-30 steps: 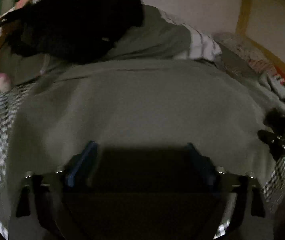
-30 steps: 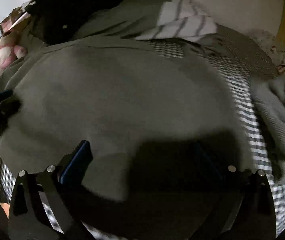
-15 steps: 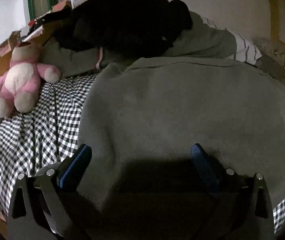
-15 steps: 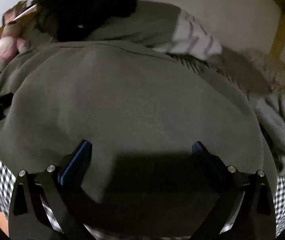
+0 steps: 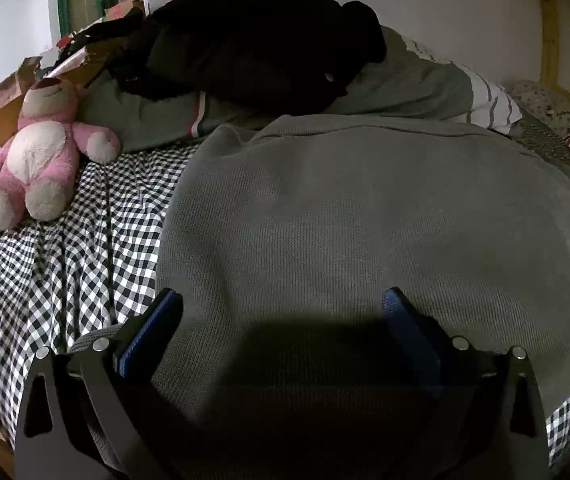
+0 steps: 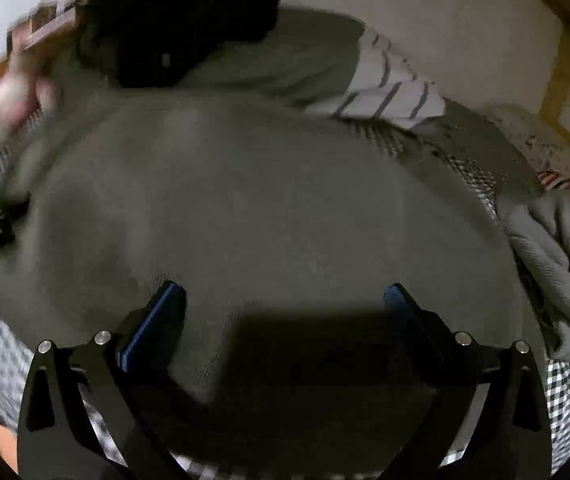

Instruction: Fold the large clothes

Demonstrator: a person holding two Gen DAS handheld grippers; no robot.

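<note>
A large grey knit sweater (image 5: 365, 220) lies flat on the black-and-white checked sheet (image 5: 65, 272) of a bed. My left gripper (image 5: 285, 316) hovers over its near left part, open wide, its blue pads (image 5: 153, 332) apart with only flat fabric below them. In the right wrist view the same sweater (image 6: 265, 208) fills the middle. My right gripper (image 6: 283, 308) is open wide over its near edge and holds nothing. A dark bit of the left gripper shows at the left edge there.
A pink plush bear (image 5: 33, 152) sits at the left by the wooden bed frame. A black garment (image 5: 253, 40) lies on grey and striped bedding (image 5: 425, 84) beyond the sweater. Another grey garment (image 6: 557, 248) is bunched at the right. A white wall stands behind.
The left view swung left, bringing the plush bear and checked sheet into sight, and its jaws widened a little. The right view slid sideways across the sweater and is now blurred.
</note>
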